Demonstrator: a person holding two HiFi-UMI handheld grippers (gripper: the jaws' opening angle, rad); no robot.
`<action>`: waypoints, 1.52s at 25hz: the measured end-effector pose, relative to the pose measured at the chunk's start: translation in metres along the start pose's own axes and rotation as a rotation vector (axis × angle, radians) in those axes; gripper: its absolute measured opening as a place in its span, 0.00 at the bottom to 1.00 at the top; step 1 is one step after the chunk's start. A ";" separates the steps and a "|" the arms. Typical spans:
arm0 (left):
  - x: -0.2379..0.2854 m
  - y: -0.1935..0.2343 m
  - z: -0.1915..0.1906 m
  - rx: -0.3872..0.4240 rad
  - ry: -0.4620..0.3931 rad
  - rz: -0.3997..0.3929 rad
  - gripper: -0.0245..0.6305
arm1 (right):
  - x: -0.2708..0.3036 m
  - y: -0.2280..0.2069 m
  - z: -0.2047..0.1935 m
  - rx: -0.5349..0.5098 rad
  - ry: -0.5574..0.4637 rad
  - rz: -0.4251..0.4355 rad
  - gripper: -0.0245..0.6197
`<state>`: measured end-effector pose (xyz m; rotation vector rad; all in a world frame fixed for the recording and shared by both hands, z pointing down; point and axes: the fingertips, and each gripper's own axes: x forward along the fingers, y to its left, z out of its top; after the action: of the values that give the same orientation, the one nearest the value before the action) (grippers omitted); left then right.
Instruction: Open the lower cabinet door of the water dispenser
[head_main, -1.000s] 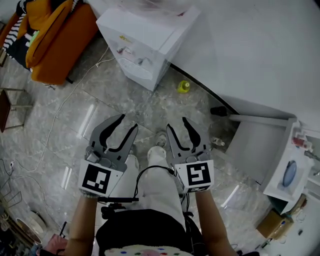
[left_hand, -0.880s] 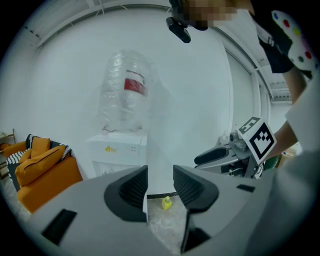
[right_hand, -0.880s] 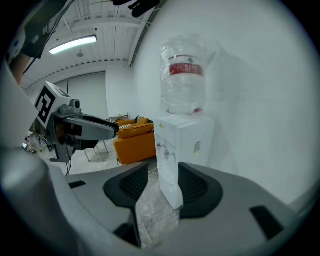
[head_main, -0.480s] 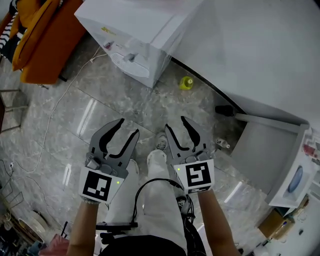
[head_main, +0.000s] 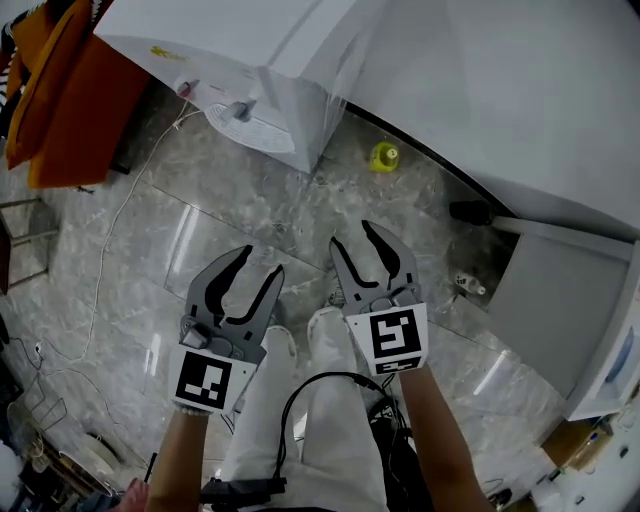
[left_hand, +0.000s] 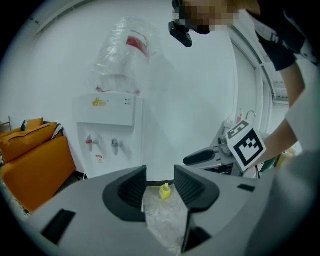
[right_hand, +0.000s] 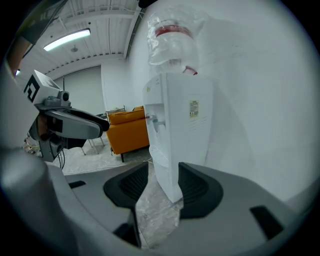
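Observation:
The white water dispenser (head_main: 250, 60) stands against the wall at the top of the head view, its taps and drip tray (head_main: 250, 128) facing me. The left gripper view shows its front (left_hand: 112, 135), with the lower front partly behind the gripper body. The right gripper view shows its side (right_hand: 177, 130). My left gripper (head_main: 262, 260) is open and its jaws have just been opening, with nothing between them. My right gripper (head_main: 352, 236) is open and empty too. Both hang over the floor, well short of the dispenser.
A small yellow bottle (head_main: 384, 156) sits on the marble floor by the wall, right of the dispenser. An orange sofa (head_main: 70, 110) stands at the left. A white cord (head_main: 110, 250) runs across the floor. A grey cabinet (head_main: 550, 290) stands at the right.
Both grippers have sunk towards the floor side by side. The dispenser has slid up and left in the head view and looks nearer. The left jaws stand a little wider.

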<state>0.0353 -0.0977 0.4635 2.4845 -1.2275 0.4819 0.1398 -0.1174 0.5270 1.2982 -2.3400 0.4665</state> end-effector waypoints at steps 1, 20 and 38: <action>0.005 0.001 -0.005 0.001 0.002 -0.001 0.30 | 0.006 -0.002 -0.006 0.000 0.001 -0.003 0.32; 0.075 0.022 -0.098 -0.032 0.056 0.014 0.30 | 0.129 -0.030 -0.115 -0.053 0.088 -0.017 0.34; 0.094 0.044 -0.129 -0.042 0.085 0.061 0.30 | 0.254 -0.041 -0.148 -0.097 0.180 -0.015 0.36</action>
<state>0.0341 -0.1327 0.6258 2.3715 -1.2701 0.5654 0.0834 -0.2491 0.7867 1.1774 -2.1749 0.4397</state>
